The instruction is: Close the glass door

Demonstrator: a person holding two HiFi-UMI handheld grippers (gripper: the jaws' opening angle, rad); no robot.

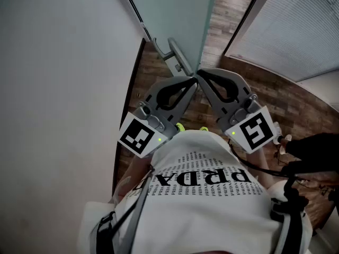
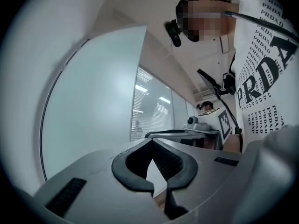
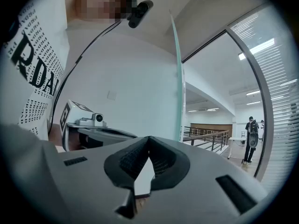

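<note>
**Both grippers shut and empty at the door handle**

The left gripper [image 1: 190, 83] and right gripper [image 1: 201, 77] are smooth grey shells with ribbed black pads. Each has its jaws pressed tip to tip on nothing, and the two noses meet. Just beyond them a brushed-metal lever handle [image 1: 173, 55] juts out; whether they touch it cannot be told. It belongs to the glass door [image 1: 175, 9], a frosted, pale green pane rising ahead of both grippers. Behind them, a white shirt [image 1: 212, 179] reads "PRDA" in black.
</note>
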